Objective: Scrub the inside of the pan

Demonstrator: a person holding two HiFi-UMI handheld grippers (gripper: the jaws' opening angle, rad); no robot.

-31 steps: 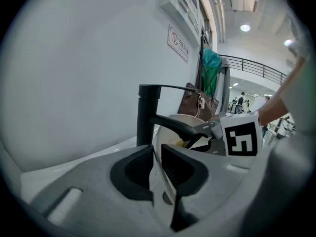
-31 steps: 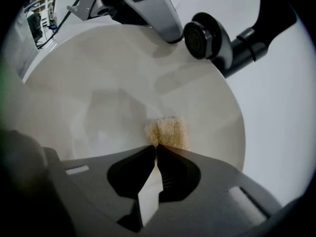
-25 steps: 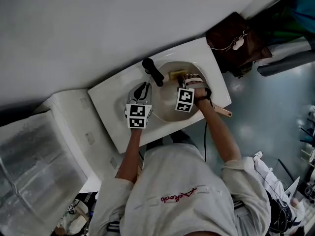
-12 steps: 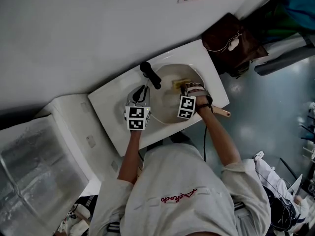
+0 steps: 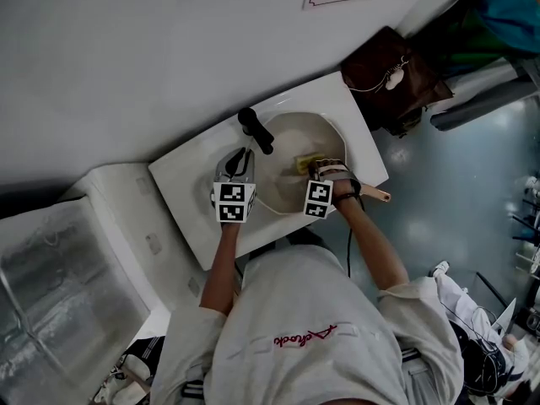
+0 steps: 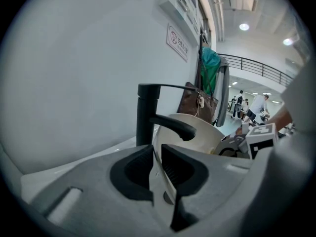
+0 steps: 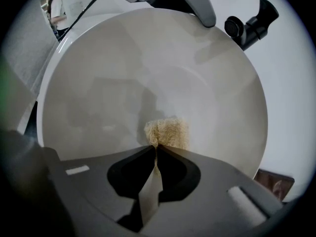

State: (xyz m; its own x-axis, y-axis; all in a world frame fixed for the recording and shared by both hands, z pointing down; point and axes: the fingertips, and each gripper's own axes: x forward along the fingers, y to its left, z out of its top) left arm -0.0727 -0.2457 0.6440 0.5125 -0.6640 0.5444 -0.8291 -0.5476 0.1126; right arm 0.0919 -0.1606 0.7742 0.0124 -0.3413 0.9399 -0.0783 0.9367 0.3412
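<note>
Here the cream pan (image 5: 287, 146) lies in the white sink (image 5: 190, 188) beside the black faucet (image 5: 256, 130), its handle (image 5: 381, 195) reaching past the sink's edge. The left gripper (image 6: 157, 152) has its fingers (image 6: 132, 171) nearly closed, pinching the pan's thin rim (image 6: 159, 174). The right gripper (image 7: 157, 149) points steeply down into the pan, its fingers (image 7: 178, 172) pressed together on a yellowish scouring sponge (image 7: 169, 131) that touches the pan's inner floor.

To scrub well, the person probably needs the rim grip firm enough that the pan does not spin or slide. The sponge should be pressed flat and worked in overlapping circles from the floor up the sloping wall. Only a small tuft of sponge shows past the fingers, so too steep an angle risks their tips scraping the coating.
</note>
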